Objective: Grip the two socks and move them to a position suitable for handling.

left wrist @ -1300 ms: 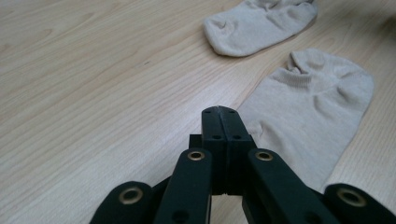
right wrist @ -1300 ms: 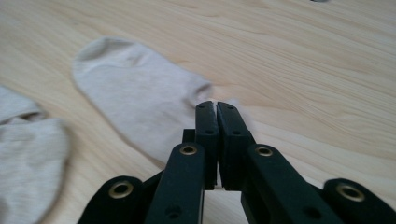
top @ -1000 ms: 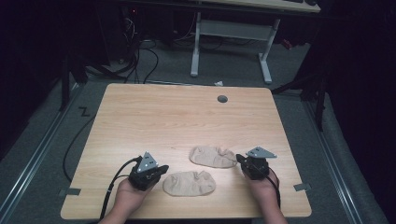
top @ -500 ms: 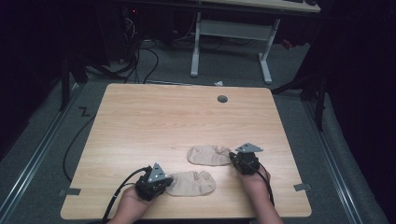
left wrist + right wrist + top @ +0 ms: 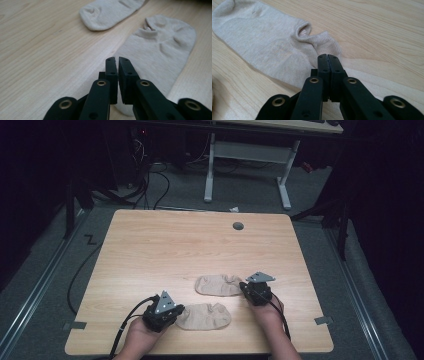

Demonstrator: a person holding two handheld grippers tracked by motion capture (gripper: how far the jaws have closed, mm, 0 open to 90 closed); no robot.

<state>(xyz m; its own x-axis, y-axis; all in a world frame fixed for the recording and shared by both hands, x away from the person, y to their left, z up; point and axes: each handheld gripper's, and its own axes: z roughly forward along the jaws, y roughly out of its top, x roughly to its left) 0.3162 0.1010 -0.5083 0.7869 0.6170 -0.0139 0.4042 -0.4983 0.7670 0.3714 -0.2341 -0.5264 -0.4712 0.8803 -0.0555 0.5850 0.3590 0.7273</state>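
Note:
Two beige ankle socks lie flat on the wooden table. The near sock has my left gripper at its left end. In the left gripper view that gripper is shut but for a hairline gap, with its tips over the edge of this sock. The far sock has my right gripper at its right end. In the right gripper view that gripper is shut, with its tips against the heel cuff of this sock. No fabric shows between either pair of jaws.
A round grey grommet sits near the table's far edge. Behind the table stand a white desk frame and cables on the floor. The far sock's toe lies ahead in the left gripper view.
Both grippers have moved inward to the socks: the left one right and nearer to the near sock's end, the right one left to the far sock's heel.

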